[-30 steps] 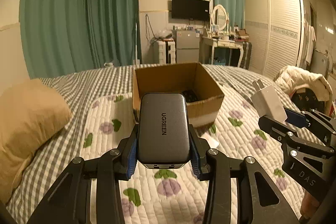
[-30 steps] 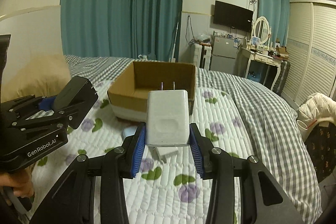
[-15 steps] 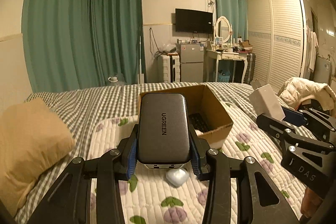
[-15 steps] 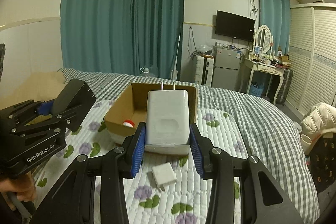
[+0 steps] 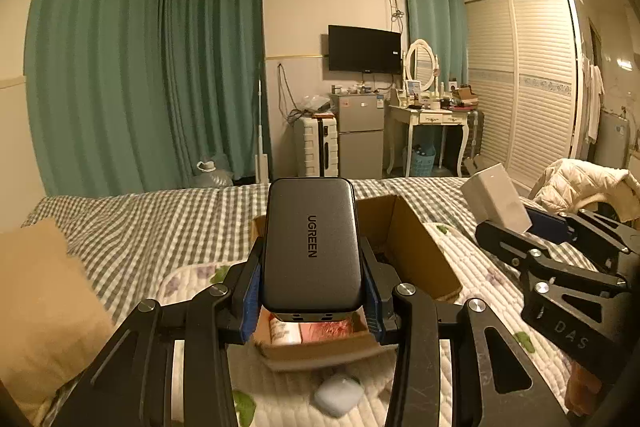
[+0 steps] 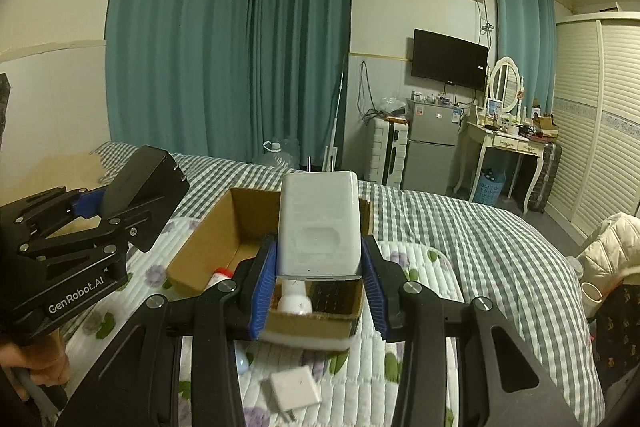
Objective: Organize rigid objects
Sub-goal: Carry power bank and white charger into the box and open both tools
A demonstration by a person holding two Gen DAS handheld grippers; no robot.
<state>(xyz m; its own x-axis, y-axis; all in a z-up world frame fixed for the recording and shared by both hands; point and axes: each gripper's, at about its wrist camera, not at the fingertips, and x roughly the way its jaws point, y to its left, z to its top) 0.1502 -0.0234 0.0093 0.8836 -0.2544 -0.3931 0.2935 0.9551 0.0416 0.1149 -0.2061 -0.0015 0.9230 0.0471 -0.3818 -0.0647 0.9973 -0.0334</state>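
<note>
left tongs (image 5: 312, 291) pinch grey charger (image 5: 311, 245), right tongs (image 6: 318, 285) pinch white adapter (image 6: 320, 223), seemingly over cardboard box (image 6: 208, 247).

From my left wrist view the dark grey UGREEN charging block (image 5: 311, 247) hides most of the open brown cardboard box (image 5: 416, 255), whose contents (a reddish blurred packet (image 5: 320, 331) among them) I cannot identify, and the pale rounded case (image 5: 338, 395) below is smeared.
</note>
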